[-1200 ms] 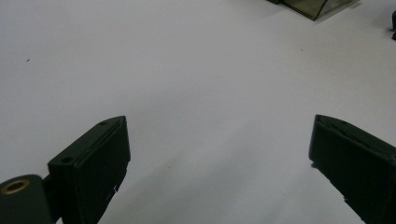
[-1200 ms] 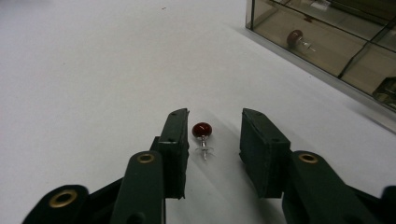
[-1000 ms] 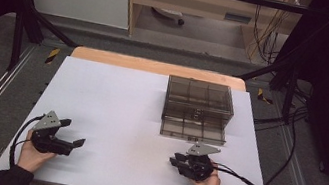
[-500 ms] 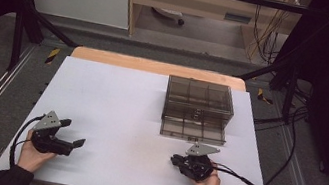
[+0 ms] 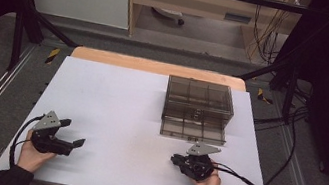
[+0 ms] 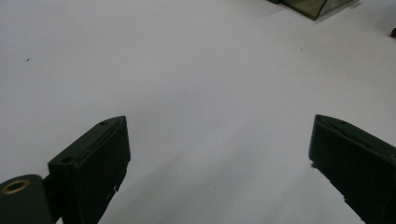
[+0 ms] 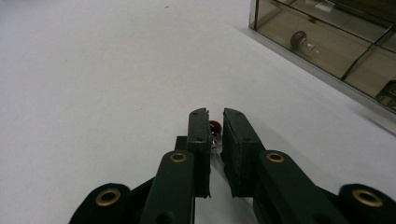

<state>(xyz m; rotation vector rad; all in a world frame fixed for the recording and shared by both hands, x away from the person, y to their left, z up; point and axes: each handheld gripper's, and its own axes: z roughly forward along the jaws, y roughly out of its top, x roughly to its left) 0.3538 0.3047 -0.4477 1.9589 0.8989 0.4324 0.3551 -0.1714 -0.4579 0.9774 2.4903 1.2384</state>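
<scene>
In the right gripper view, the right gripper (image 7: 215, 128) is pinching a small dark-red bulb with wire legs (image 7: 215, 127); an earlier frame is given, and its jaws have just been closing. The high view is showing the smoky transparent compartment box (image 5: 198, 108) on the white desk (image 5: 114, 109). The left gripper (image 6: 219, 154) is standing spread, nothing between.

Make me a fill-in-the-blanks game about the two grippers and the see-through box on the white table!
1. The right gripper has its fingers closed on a small ____ bead with a thin metal pin.
2. The left gripper has its fingers wide ____ with bare table between them.
3. Another bead of the same kind lies ____ the smoky clear box.
4. In the high view, the box sits on the white table nearer the ____ gripper.

Missing words: red; open; inside; right
</scene>
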